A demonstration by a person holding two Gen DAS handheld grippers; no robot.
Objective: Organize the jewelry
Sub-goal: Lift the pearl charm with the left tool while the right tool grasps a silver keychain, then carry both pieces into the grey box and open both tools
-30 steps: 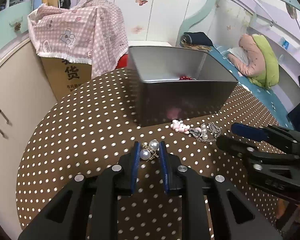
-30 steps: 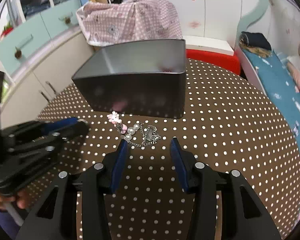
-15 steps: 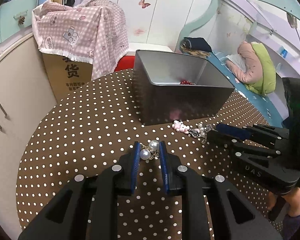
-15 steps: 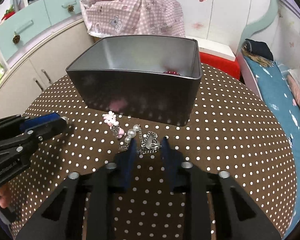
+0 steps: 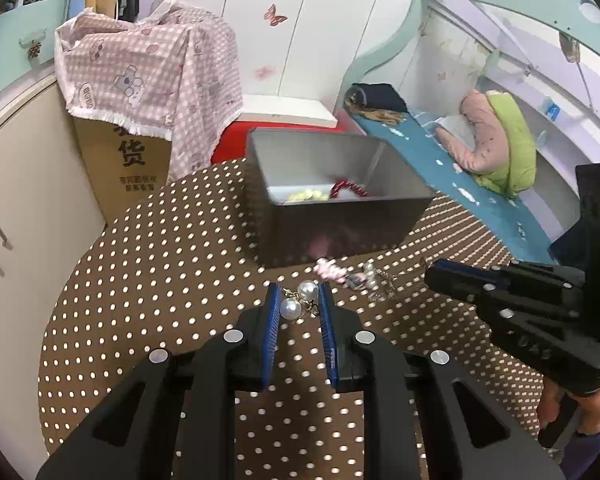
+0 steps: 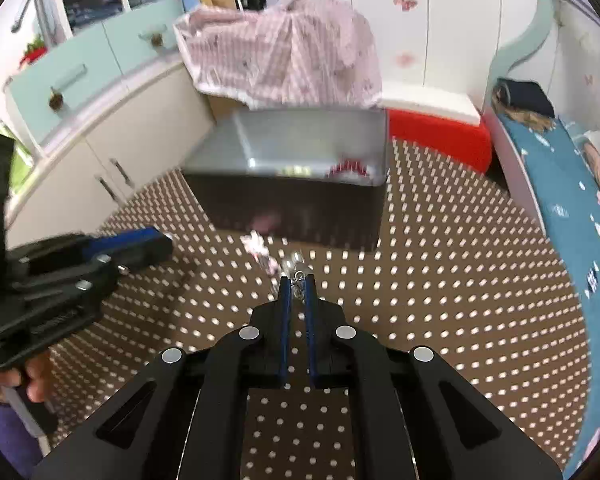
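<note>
Left tool (image 5: 298, 300): blue-padded fingers clamped on a pearl earring (image 5: 298, 302), two white pearls on a gold fitting showing between the pads, held above the brown polka-dot surface (image 5: 160, 280).

Right tool (image 6: 296, 288): fingers drawn nearly together and pinched on a silver chain bracelet (image 6: 297, 270). The right wrist view is motion-blurred, so fine detail of the grip is hard to read. In the left wrist view the bracelet trails from the right tool tip toward a pink charm (image 5: 328, 270). Cannot tell whether the charm end touches the cloth.

Grey metal box (image 5: 380, 216) sits toward the far edge of the surface, open top. Inside, against the near wall: red bead bracelet (image 5: 346, 190) and a yellowish piece (image 5: 306, 195) beside it. The pink charm lies just beside the box's near wall, faintly reflected in it.

Both tools are in front of the box's near wall, left tool nearer the left edge of the surface, right tool nearer the right.

Beyond the far edge: a cardboard carton (image 5: 128, 168) under a pink checked cloth (image 5: 148, 64).
</note>
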